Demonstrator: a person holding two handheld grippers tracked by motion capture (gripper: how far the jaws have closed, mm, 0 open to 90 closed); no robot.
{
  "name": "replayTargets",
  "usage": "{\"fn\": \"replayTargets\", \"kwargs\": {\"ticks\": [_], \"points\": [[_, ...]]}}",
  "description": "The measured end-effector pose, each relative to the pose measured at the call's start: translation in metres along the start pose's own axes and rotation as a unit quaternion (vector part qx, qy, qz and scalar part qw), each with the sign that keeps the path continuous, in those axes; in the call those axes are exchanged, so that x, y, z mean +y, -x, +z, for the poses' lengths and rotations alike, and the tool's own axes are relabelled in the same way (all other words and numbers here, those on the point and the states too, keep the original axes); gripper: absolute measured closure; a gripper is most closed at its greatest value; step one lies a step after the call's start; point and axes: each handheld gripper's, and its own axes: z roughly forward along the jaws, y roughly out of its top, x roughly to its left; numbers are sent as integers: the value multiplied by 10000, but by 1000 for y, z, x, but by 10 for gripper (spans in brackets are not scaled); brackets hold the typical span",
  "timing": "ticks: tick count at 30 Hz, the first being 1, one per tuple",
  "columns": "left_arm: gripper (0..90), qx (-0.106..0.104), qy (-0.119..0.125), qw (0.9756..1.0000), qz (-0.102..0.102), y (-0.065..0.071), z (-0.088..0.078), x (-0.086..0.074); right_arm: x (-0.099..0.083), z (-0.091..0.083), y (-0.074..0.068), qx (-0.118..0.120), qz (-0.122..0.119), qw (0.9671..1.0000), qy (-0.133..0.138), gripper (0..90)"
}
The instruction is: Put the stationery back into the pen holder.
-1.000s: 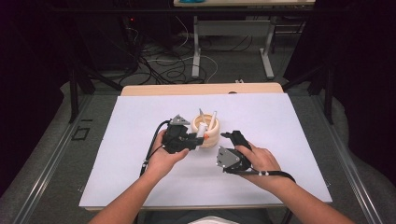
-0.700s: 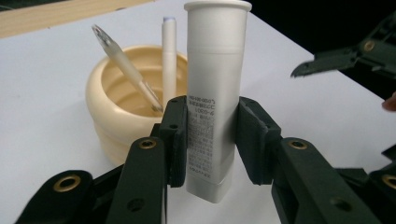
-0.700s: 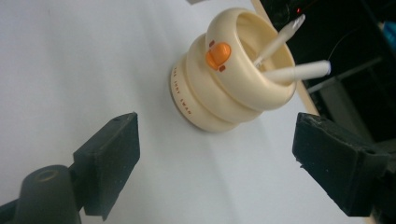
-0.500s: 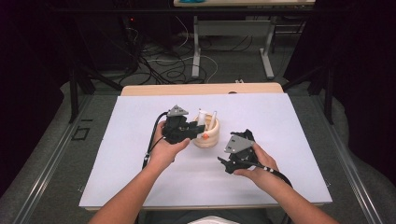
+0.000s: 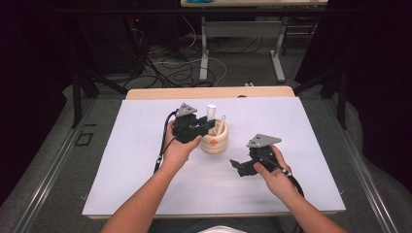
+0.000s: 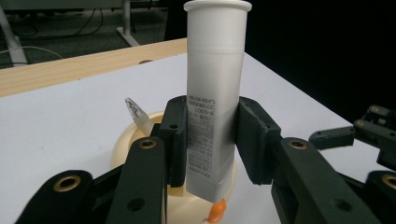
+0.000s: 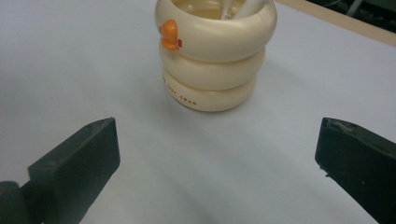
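Note:
A cream duck-shaped cup (image 5: pixel 214 143) with an orange beak (image 7: pixel 169 35) stands mid-table. My left gripper (image 5: pixel 209 125) is shut on an upright white tube (image 5: pixel 211 109), whose lower end hangs over the cup's mouth (image 6: pixel 122 148). In the left gripper view the tube (image 6: pixel 215 93) is clamped between both pads, and a clear-tipped stick (image 6: pixel 136 112) leans in the cup. My right gripper (image 5: pixel 239 167) rests low to the cup's front right. Its jaws have just been opening and stand wide with nothing between them. In the right gripper view (image 7: pixel 217 149) the cup (image 7: pixel 212 51) lies ahead.
The white table top (image 5: pixel 121 160) has a wooden strip (image 5: pixel 160 93) along its far edge. Beyond it are dark floor, cables and desk legs (image 5: pixel 279 53). Bare sheet lies left and right of the cup.
My right gripper drew back from beside the cup toward the near right and its jaws spread wider. My left gripper with the tube shifted slightly toward the far side.

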Motion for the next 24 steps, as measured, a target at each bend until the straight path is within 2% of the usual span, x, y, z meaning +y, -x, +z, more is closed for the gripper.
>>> {"fn": "replayTargets", "kwargs": {"ticks": [5,6,7,11,16,19,21,24], "points": [[659,85,-18,9999,-58,-4,9,-2,-4,3,5,16,263,9996,97,0],[659,103,-30,9999,-61,-5,10,-3,-5,3,7,30,262,9997,19,0],[659,123,-23,9999,-71,-5,12,-3,-6,4,7,21,296,9995,116,0],[659,124,24,9998,-150,-5,20,-6,-8,3,9,41,318,9995,81,0],[659,179,-33,9996,-218,-3,30,-11,-10,3,10,37,405,9991,150,0],[659,225,-81,9995,-223,-4,33,-14,-11,1,12,50,408,9991,36,0],[658,266,-135,9992,-258,-6,35,-16,-12,2,12,46,461,9989,121,0],[658,300,-153,9990,-307,-6,37,-18,-12,2,13,62,473,9988,97,0]]}}
